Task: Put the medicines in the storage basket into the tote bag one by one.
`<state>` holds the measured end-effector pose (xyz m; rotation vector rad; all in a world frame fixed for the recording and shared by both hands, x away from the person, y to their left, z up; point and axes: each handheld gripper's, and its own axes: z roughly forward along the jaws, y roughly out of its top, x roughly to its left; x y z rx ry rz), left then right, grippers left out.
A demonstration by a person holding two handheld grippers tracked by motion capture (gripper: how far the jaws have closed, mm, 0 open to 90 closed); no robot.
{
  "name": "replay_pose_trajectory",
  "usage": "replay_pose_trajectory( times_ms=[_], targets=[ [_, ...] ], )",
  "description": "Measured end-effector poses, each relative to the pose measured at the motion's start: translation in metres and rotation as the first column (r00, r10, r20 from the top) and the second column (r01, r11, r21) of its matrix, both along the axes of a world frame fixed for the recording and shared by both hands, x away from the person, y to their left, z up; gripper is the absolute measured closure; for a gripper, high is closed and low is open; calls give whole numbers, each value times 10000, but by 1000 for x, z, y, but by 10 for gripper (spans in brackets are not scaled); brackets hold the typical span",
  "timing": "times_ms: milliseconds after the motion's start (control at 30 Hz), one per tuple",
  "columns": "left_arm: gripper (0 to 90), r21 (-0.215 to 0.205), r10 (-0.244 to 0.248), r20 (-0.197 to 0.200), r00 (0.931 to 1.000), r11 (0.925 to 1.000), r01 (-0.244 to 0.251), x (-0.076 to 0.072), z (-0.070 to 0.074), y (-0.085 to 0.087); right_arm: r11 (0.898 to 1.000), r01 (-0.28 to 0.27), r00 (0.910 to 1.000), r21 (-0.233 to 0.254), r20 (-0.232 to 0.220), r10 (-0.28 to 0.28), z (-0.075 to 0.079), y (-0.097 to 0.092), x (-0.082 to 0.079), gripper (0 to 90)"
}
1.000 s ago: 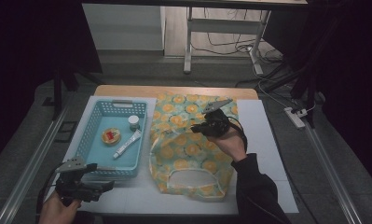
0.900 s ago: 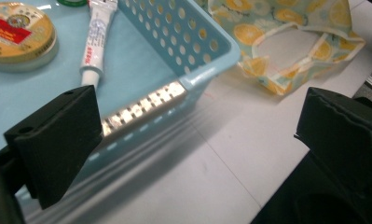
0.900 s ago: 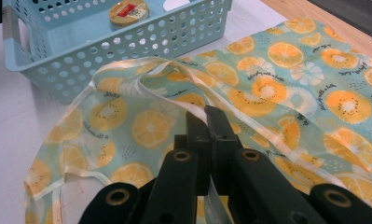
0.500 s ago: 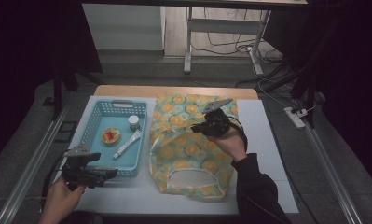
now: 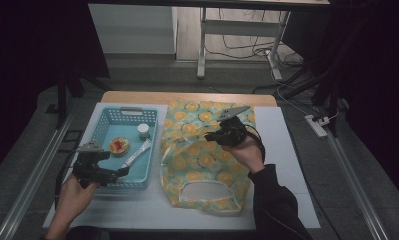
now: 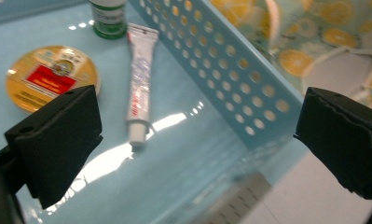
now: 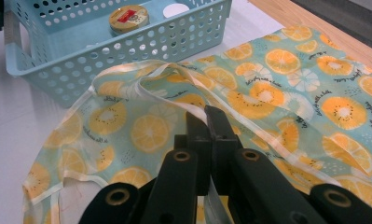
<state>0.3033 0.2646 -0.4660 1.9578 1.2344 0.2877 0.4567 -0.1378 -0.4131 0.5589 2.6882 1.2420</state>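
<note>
A light blue basket (image 5: 101,133) on the left of the table holds a round yellow tin (image 5: 119,145), a small white-capped bottle (image 5: 143,130) and a white tube (image 5: 136,153). My left gripper (image 5: 121,172) is open at the basket's front edge. Its wide-apart jaws (image 6: 197,126) frame the tube (image 6: 139,88) and the basket's perforated wall (image 6: 230,79). A fruit-print bag (image 5: 202,160) lies flat at the centre. My right gripper (image 7: 207,119) is shut on the bag's pale handle strap (image 7: 174,98), just above the cloth.
The white table top (image 5: 282,165) has bare room right of the bag and along the front edge. A wooden strip (image 5: 137,96) runs along the far edge. Dark floor, rails and a power strip (image 5: 318,125) surround the table.
My left gripper has moved forward from the table's front left corner to the basket's front edge. The right gripper has stayed on the bag.
</note>
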Motion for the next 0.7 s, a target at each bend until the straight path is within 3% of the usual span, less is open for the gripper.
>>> replay_pose_trajectory(
  times_ms=[167, 600, 700],
  targets=[
    [2, -50, 102, -56, 9999, 9999, -102, 12, 2, 2, 10000, 9, 10000, 10, 5, -9, 0, 0, 0, 900],
    [0, 518, 471, -388, 9981, 9976, -450, 46, -4, -2, 9999, -30, 9999, 114, 129, 28, 2, 0, -1, 900],
    [0, 615, 639, -873, 9941, 9964, -587, 56, -4, -2, 9999, -56, 9998, 105, 166, 55, 2, 0, -2, 900]
  ],
)
